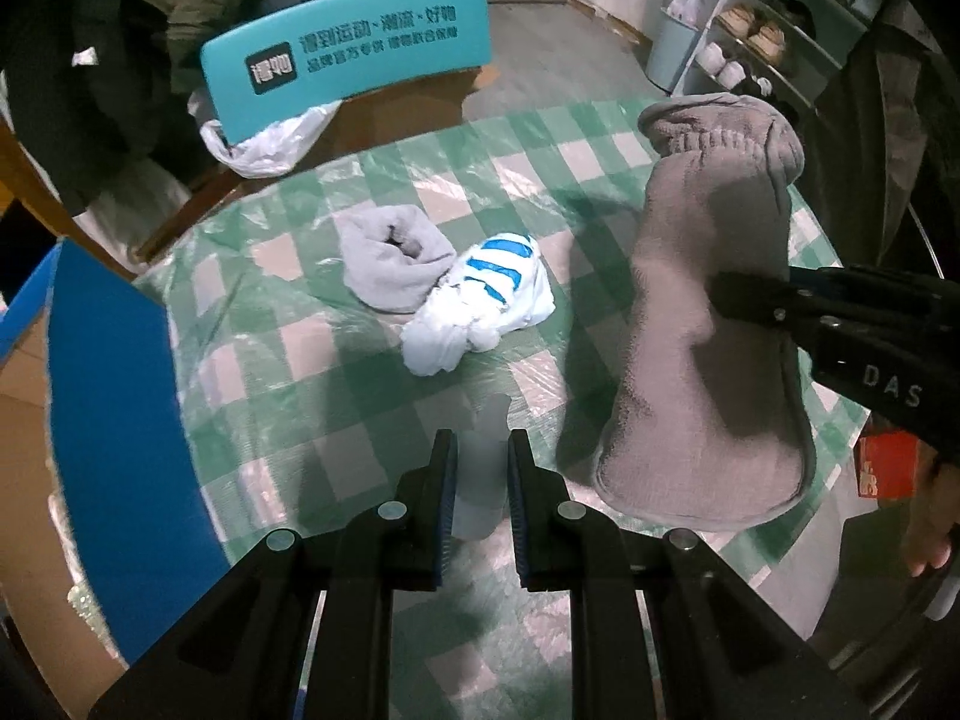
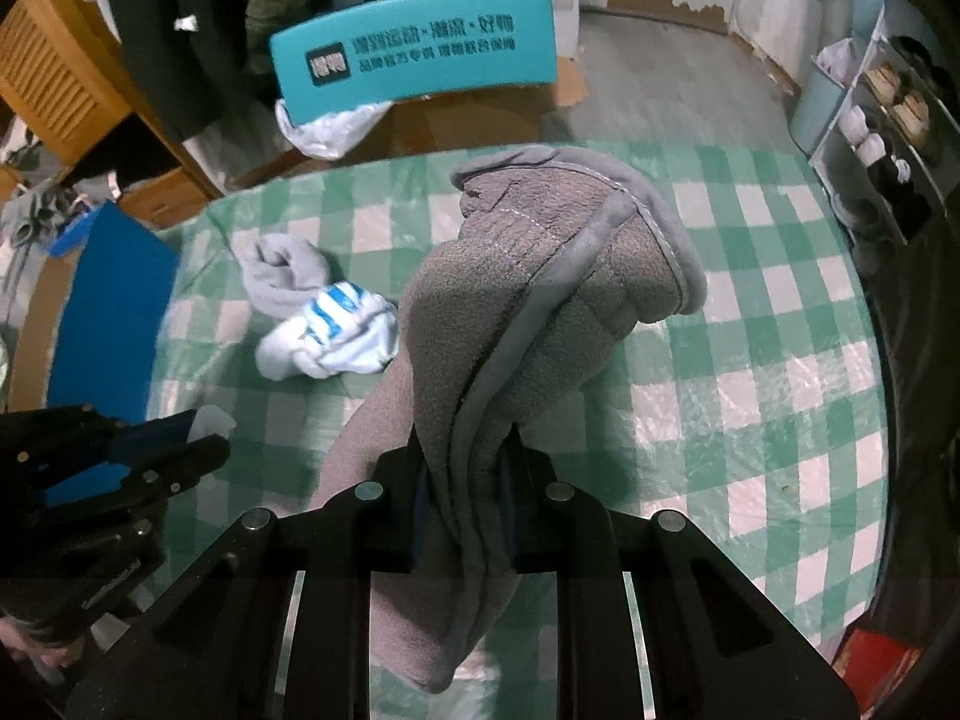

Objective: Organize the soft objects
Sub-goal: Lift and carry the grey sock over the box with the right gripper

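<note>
On the round table under its green-and-white checked plastic cloth (image 2: 780, 300), the biggest soft item is the long taupe fleece sock (image 2: 540, 276), which hangs clear of the cloth with its mid-length clamped between the jaws of the right gripper (image 2: 463, 480). A rolled pale grey sock (image 1: 393, 261) and a bundled white sock with blue stripes (image 1: 480, 306) lie touching each other near the table's middle. Smallest is a pale, thin piece of fabric (image 1: 478, 480), pinched in the closed jaws of the left gripper (image 1: 480, 483).

To do this step well, I judge each held piece should be lifted fully free before it travels, so the fleece sock's dangling toe does not drag the bundles.

What the pale piece is stays unclear; it is blurred and mostly hidden by the pads. No sorting container is plainly visible.
</note>
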Motion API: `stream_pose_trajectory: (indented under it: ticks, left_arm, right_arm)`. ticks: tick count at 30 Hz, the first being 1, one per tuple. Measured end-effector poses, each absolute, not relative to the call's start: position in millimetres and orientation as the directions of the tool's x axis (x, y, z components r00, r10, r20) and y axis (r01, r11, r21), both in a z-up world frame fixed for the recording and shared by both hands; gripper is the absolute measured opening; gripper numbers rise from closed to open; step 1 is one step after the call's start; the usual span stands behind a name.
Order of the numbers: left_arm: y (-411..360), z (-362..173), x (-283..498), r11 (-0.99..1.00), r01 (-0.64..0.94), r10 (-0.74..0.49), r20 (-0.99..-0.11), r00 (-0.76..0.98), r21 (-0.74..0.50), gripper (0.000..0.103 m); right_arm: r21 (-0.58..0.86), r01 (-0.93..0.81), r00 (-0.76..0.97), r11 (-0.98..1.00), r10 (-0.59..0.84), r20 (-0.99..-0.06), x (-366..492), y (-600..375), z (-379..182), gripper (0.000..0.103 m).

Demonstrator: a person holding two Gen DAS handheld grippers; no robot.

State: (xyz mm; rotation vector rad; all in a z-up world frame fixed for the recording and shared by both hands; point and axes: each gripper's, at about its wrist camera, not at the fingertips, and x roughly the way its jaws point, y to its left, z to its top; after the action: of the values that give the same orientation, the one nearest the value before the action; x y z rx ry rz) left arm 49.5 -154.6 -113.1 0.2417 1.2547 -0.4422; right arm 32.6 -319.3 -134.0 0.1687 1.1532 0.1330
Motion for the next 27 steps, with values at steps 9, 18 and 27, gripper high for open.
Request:
stream_pose_trajectory:
  ticks: [9, 18, 27]
  left_arm:
    - [-136.6, -92.6, 38.4, 0.902, 0.431, -0.172, -0.943, 0.287, -0.033, 0.016]
    - [-118.3, -70.2, 27.5, 0.912, 0.41, -0.142, -0.934, 0.327, 0.004, 0.016]
    - [-92.2, -49.7, 20.7, 0.926, 0.377, -0.135, -0.922, 0.363, 0.013, 0.016]
  right_arm:
    - [0.213, -0.065, 0.447, 0.975, 0.22, -0.867, 19.0, -307.2, -98.1, 0.017]
    - [0.232, -0.129, 0.478, 0.964, 0.265, -0.837, 12.7, -283.3, -70.1, 0.017]
    - [0.235, -0.184, 0.497, 0.954, 0.297, -0.815, 13.6, -259.3, -49.9, 0.017]
